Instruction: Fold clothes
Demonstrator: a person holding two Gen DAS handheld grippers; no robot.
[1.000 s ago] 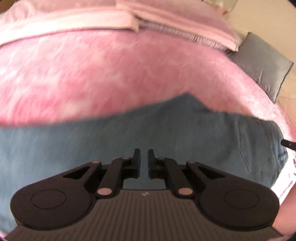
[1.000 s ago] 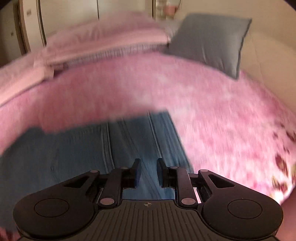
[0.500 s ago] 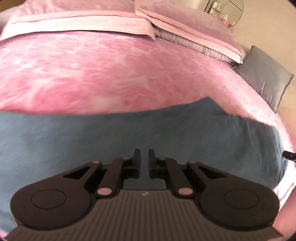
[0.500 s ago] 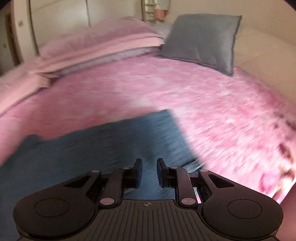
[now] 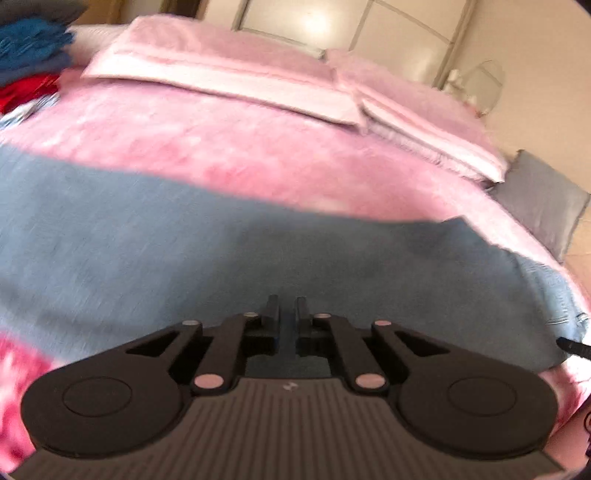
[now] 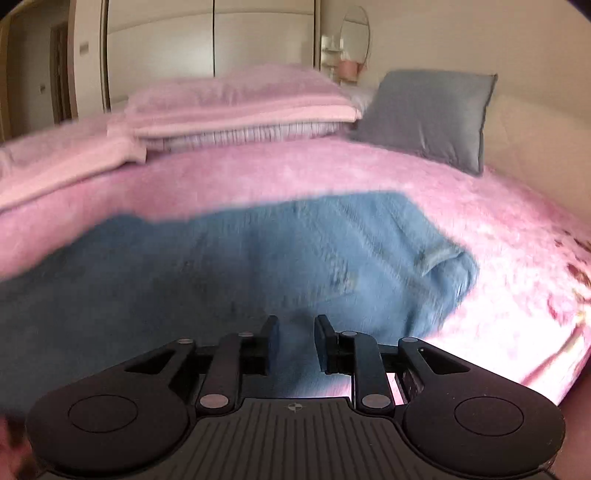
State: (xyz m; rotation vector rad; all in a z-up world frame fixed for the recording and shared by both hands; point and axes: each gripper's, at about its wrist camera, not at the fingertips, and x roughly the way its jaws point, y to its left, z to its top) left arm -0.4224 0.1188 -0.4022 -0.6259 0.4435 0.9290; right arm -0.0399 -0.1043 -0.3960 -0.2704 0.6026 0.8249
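Two handheld grippers hover low over a pair of blue jeans [image 5: 258, 266] spread across a pink blanket [image 5: 221, 155] on a bed. The left gripper [image 5: 284, 314] has its jaws drawn close, a slim gap between them, and whether any cloth is pinched there cannot be told. The right gripper [image 6: 293, 334] has its jaws parted wider, with denim showing in the gap but nothing visibly clamped.

In the left wrist view the jeans run as a broad band from the bed's left edge toward its right edge, and half a second ago the same band sat lower in that view. In the right wrist view the jeans [image 6: 258, 266] now show a rumpled, turned-over end near the bed's right edge, where a flat squared corner lay a moment before. Both views are blurred.

Beyond the denim the blanket stretches bare to the head of the bed, where pale pink pillows [image 6: 240, 99] are stacked. A grey cushion [image 6: 428, 114] leans at the far right corner. A pile of folded clothes [image 5: 29, 59], blue over red, has newly come into the left wrist view at the bed's far left corner. White wardrobe doors [image 6: 207, 44] and a round mirror [image 6: 354, 33] stand behind.
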